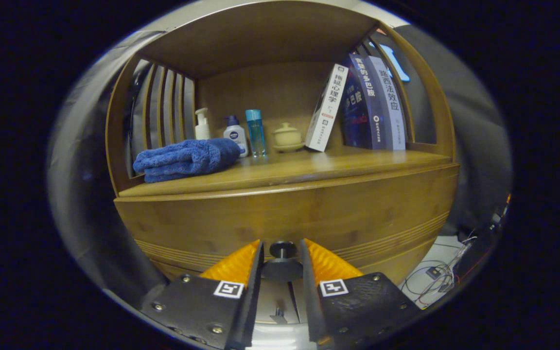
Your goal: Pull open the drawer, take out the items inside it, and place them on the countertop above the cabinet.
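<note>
Claw: at bottom centre our claw (282,253) straddles the knob (282,249), fingers close on either side; we cannot tell if they press it.
Drawer: the drawer (289,218) fills the middle of the frame and looks closed.
Table: above it, the table (309,167) holds a towel (187,158), bottles and books.
Progress: we judge nothing done yet; pulling, emptying and placing remain.

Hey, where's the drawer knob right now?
In the gripper view, the drawer knob sits low on the wooden drawer front, between the gripper fingers, below the shelf holding the blue towel.
</note>
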`<state>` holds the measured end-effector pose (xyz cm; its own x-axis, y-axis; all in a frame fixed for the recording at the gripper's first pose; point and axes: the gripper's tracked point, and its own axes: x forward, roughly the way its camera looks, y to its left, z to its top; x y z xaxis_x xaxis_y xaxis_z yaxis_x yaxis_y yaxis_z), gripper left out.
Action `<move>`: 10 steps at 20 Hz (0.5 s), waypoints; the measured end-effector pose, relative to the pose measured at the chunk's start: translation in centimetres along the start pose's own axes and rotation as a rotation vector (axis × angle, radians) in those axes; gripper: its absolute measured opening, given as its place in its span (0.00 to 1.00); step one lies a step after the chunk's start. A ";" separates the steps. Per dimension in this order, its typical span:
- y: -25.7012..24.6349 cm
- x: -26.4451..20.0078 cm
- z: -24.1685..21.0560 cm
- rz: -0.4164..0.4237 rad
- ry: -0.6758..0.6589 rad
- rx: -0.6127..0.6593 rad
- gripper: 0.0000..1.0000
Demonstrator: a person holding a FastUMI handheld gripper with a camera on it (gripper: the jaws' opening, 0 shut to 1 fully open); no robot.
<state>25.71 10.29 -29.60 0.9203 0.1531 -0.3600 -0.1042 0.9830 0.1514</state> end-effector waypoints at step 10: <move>0.3 -2.8 -0.9 -0.020 0.047 -0.031 0.28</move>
<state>22.82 10.28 -29.37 0.9035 0.1374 -0.4059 -0.0984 0.9884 0.1156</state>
